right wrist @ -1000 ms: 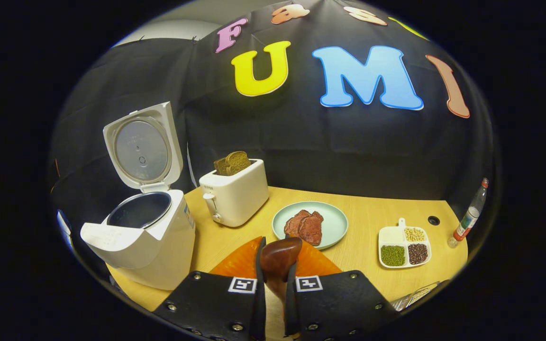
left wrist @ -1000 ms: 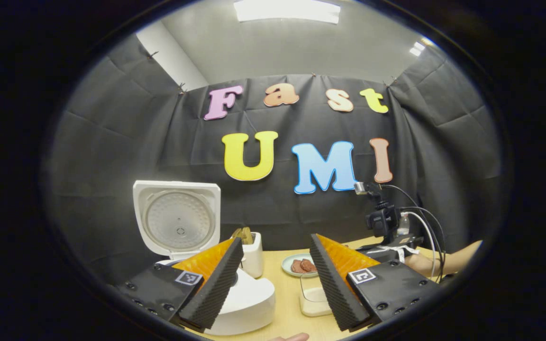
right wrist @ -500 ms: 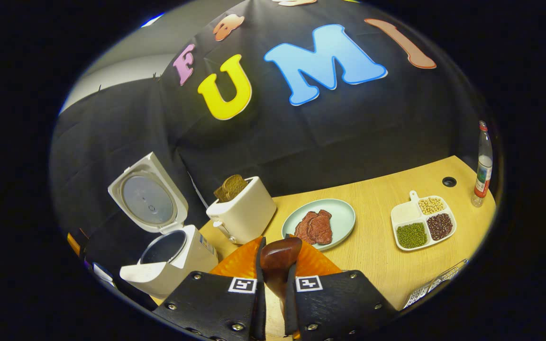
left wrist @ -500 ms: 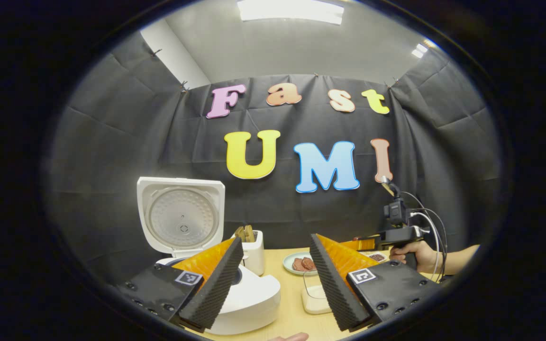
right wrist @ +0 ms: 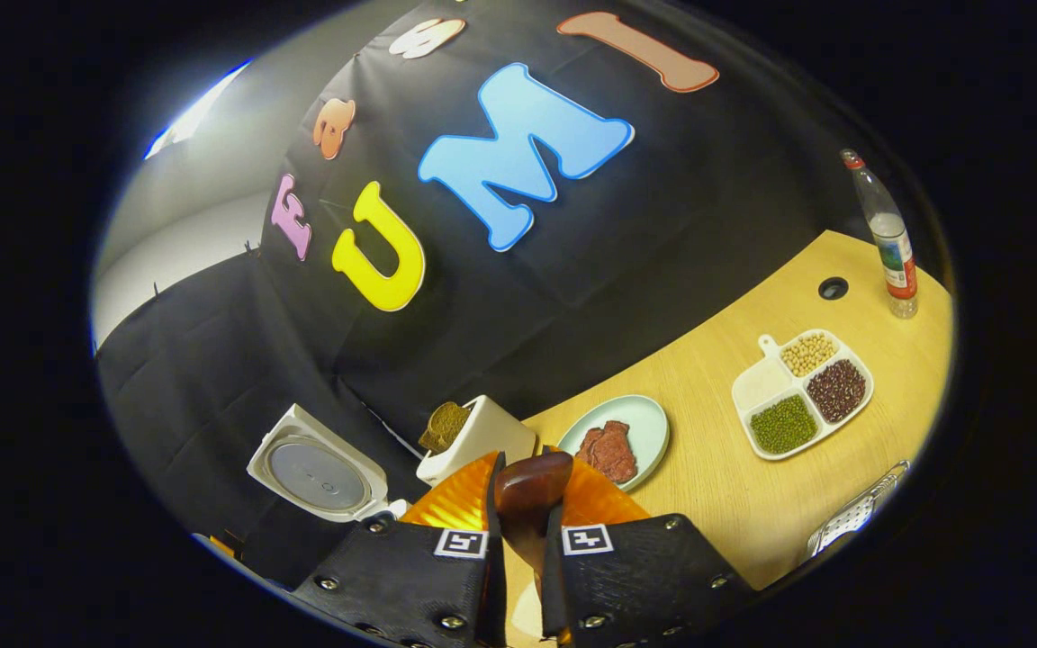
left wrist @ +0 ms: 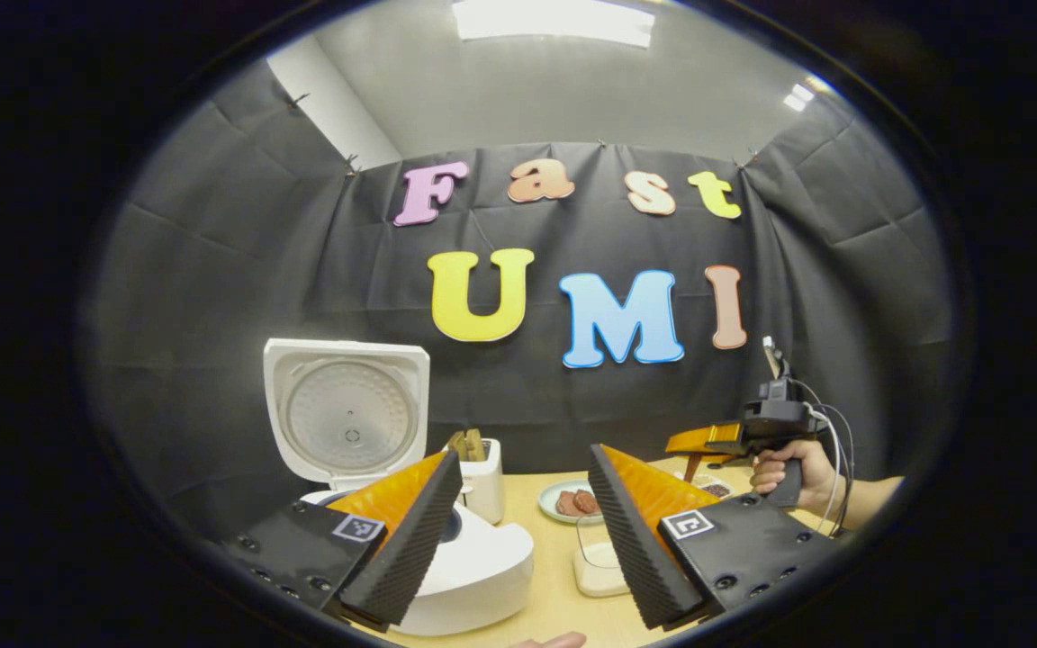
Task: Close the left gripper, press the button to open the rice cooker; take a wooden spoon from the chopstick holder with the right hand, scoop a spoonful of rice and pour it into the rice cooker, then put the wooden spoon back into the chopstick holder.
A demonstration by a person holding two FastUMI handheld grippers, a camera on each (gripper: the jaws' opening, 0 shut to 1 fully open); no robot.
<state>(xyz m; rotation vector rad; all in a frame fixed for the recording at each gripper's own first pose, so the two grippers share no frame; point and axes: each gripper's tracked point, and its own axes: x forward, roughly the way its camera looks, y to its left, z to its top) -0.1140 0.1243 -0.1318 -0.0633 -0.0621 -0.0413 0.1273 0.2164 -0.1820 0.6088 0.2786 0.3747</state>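
The white rice cooker [left wrist: 473, 567] stands open at the left, its lid [left wrist: 347, 418] upright. My left gripper [left wrist: 523, 531] is open just in front of it, with nothing between its fingers. A clear box of rice [left wrist: 598, 567] sits on the table between those fingers. My right gripper [right wrist: 525, 517] is shut on the dark wooden spoon [right wrist: 532, 477]. In the left gripper view a hand [left wrist: 784, 472] holds the right gripper [left wrist: 716, 439] high above the table's right side. The cooker lid [right wrist: 316, 463] lies low left in the tilted right gripper view.
A white toaster [right wrist: 478, 432] with bread stands beside the cooker, then a pale green plate [right wrist: 635, 423] of meat. A divided tray [right wrist: 802, 391] of beans and a bottle [right wrist: 883, 238] are at the right. The perforated metal holder [right wrist: 856, 513] shows at the lower right edge.
The right gripper has risen and rolled with the spoon still in it, so its view tilts and the cooker slides low left. The left gripper has barely moved.
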